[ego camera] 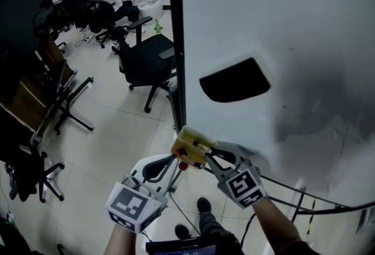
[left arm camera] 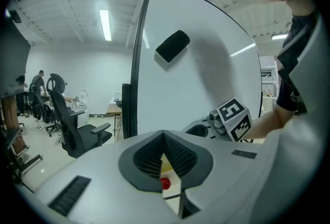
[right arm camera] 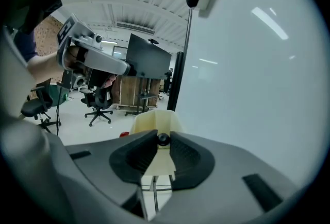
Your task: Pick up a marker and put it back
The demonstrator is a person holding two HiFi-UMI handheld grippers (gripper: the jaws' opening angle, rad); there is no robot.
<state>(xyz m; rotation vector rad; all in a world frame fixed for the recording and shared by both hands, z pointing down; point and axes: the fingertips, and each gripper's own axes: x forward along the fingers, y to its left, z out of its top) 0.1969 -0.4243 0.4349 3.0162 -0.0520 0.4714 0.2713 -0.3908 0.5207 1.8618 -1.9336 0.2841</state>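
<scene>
Just ahead of the right claw, pinching a black marker, waits the cream holder — seemingly the putting-back step, needing a straight lowering in; left claw pressed together.

Head view steeply down on whiteboard; both gripper views close, along it; all share eraser.

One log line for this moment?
right gripper: fingers shut on black marker | at cream marker holder | left gripper: shut

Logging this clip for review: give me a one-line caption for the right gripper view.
Right gripper pinching a black marker at the cream holder, whiteboard alongside.
</scene>
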